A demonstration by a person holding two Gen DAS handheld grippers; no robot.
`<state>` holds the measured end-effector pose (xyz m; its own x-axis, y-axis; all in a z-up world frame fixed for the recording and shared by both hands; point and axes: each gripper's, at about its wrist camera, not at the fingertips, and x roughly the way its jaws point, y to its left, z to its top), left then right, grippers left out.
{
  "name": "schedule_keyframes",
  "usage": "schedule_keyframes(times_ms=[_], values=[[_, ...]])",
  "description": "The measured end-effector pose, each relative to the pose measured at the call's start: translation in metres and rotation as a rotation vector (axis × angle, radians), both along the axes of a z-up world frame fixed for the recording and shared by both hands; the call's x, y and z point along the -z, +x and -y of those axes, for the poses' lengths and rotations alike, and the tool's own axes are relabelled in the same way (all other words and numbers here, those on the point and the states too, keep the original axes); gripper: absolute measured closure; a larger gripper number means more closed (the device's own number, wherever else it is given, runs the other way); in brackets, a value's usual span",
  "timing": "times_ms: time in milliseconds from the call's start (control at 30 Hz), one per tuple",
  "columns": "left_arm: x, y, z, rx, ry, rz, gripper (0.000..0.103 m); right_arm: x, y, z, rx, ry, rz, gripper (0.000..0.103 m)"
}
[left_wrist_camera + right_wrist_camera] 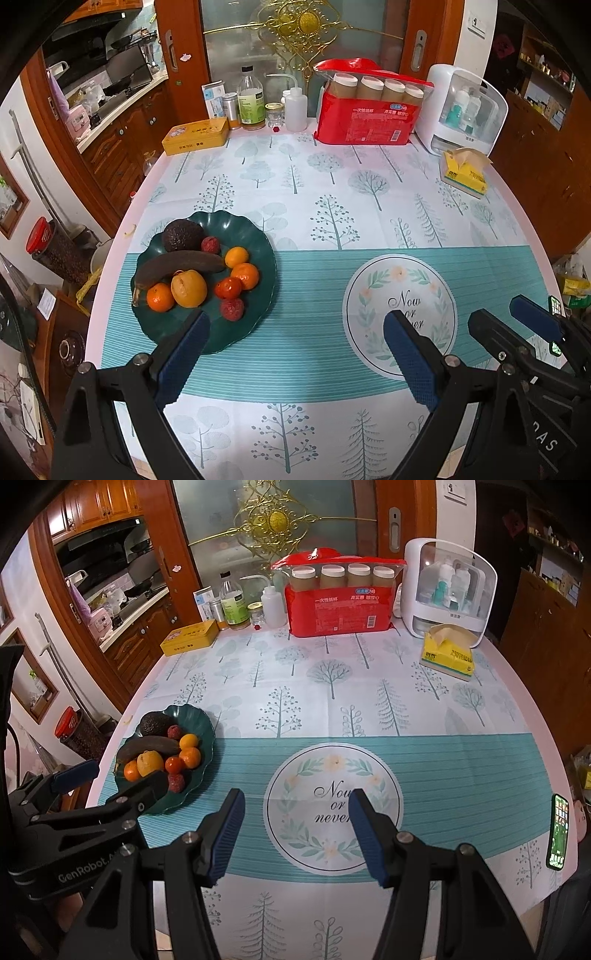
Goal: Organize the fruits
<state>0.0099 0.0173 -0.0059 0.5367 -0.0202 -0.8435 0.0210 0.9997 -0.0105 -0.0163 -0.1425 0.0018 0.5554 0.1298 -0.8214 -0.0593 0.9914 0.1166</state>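
Patterned tablecloth (332, 206) carries the fruit plate (258, 306) ahead-left of the spread, empty left gripper (295, 332). Right gripper (295, 819), half spread and empty, waits. Approach one fruit squarely, avoiding neighbours.

Fruit sits in the plate (255, 236) on the desk (332, 206) at my left; bottles (251, 98) line the far edge, tissue box (465, 171) far right.
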Motion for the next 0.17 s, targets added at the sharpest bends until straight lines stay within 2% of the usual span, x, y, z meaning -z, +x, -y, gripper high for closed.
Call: schedule_keyframes(times_ms=[167], values=[[0.0009, -0.001, -0.0052, 0.02, 0.002, -0.006, 0.009, 0.0019, -0.0051, -0.004, 0.018, 0.001, -0.004, 0.044]])
